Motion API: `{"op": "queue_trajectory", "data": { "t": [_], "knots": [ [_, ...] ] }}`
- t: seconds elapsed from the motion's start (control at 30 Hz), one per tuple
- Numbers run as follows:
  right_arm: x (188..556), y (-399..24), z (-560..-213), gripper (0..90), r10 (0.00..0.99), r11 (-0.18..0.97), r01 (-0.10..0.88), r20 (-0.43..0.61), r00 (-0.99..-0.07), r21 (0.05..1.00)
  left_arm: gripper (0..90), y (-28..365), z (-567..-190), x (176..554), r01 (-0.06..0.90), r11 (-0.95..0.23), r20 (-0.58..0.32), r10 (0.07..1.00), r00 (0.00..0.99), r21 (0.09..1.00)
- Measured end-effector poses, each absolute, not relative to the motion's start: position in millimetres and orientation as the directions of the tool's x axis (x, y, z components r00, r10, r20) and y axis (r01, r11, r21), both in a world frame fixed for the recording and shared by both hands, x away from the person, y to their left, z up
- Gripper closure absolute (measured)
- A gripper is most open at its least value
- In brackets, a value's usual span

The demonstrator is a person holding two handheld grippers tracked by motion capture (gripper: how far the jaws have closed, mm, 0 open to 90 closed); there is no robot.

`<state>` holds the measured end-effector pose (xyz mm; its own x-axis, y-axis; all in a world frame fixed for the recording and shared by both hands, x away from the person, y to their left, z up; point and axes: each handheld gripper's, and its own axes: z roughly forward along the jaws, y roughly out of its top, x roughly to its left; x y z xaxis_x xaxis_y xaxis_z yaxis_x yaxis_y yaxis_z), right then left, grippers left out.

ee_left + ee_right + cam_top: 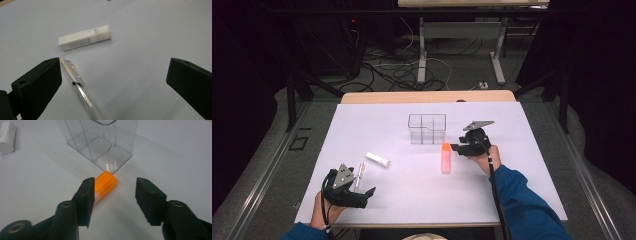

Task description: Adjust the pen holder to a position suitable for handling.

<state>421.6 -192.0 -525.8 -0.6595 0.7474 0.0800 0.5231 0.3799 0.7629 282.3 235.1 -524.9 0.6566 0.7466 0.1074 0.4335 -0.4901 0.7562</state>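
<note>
Dark rm, cables [397, 70] on grey floor [452, 65].

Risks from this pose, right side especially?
1. The right gripper is open with the orange marker beside one jaw rather than centred; closing now may pinch its edge and flick it.
2. The marker lies close to the clear organizer; a push could knock it.
3. The left gripper sits off-centre from the clear pen.

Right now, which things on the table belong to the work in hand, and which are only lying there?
In the work:
- orange highlighter, beside the open right gripper
- clear divided box, just beyond it

Lying about:
- clear pen, beside the open left gripper
- white tube
</note>
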Motion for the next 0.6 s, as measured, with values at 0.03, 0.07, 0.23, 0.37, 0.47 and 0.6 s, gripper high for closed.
{"op": "queue_trajectory", "data": {
  "t": [0.03,0.07,0.23,0.37,0.47,0.6],
  "knots": [
    [419,-192,-525,36.2,0.741,0.388,0.518,0.077,-0.667,0.762,0.1,235,-525,282,0.434,-0.488,0.107,0.748,0.655,0.757],
    [415,-193,-525,32.5,0.734,0.394,0.516,0.078,-0.675,0.761,0.1,235,-525,282,0.433,-0.486,0.104,0.748,0.655,0.759],
    [400,-196,-527,16.1,0.708,0.419,0.512,0.083,-0.701,0.750,0.1,235,-525,283,0.438,-0.486,0.102,0.749,0.655,0.757],
    [392,-201,-528,13.2,0.694,0.433,0.507,0.084,-0.715,0.745,0.1,235,-525,283,0.438,-0.487,0.102,0.748,0.655,0.755],
    [382,-208,-527,6.5,0.681,0.440,0.512,0.097,-0.726,0.738,0.1,235,-526,283,0.437,-0.484,0.104,0.751,0.652,0.758],
    [373,-211,-527,3.0,0.681,0.430,0.515,0.107,-0.724,0.742,0.1,235,-526,283,0.439,-0.489,0.102,0.747,0.657,0.754]
  ]
}}
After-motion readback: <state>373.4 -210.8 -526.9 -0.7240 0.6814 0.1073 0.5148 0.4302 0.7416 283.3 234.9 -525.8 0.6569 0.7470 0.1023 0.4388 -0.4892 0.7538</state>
